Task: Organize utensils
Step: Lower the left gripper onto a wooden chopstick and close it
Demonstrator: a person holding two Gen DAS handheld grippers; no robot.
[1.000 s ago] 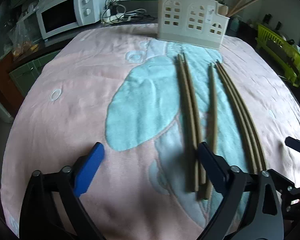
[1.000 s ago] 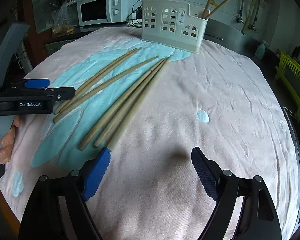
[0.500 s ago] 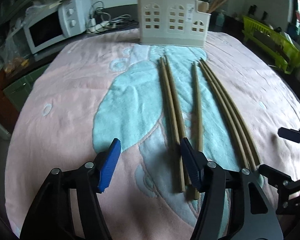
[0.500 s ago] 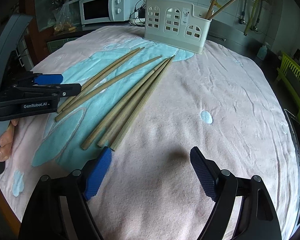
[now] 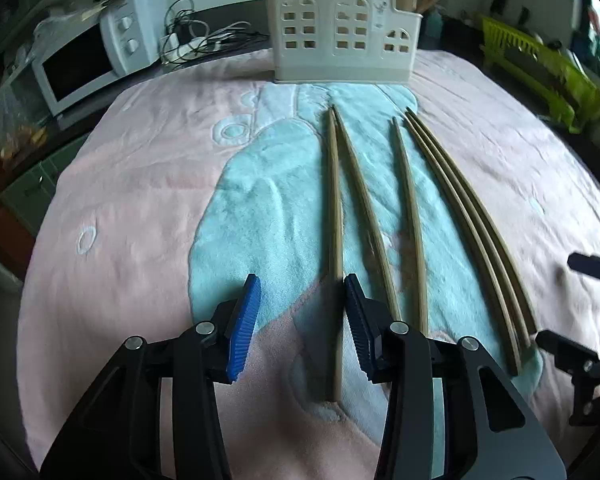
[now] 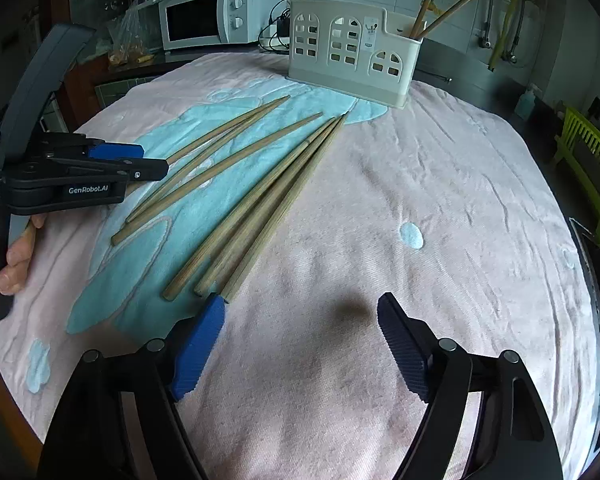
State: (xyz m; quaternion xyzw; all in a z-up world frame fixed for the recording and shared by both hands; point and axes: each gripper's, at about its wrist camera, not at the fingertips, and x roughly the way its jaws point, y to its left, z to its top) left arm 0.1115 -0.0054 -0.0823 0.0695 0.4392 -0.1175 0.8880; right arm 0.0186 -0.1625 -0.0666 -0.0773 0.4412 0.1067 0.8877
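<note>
Wooden chopstick [image 5: 335, 240] seemingly inside parted left claw [image 5: 300, 320].

Towel [image 5: 140, 184]: pale pink with light blue shapes outlined in white.
Chopsticks [image 5: 336, 216]: tan wood, six loose.
Utensil holder [image 5: 342, 32]: cream plastic, arched window cut-outs.
Left gripper [image 5: 300, 320]: black frame, blue ribbed pads.
Right gripper [image 6: 300, 344]: same colours.
Microwave [image 5: 96, 68]: white, dark door.
Dish rack [image 5: 540, 72]: lime green.
</note>
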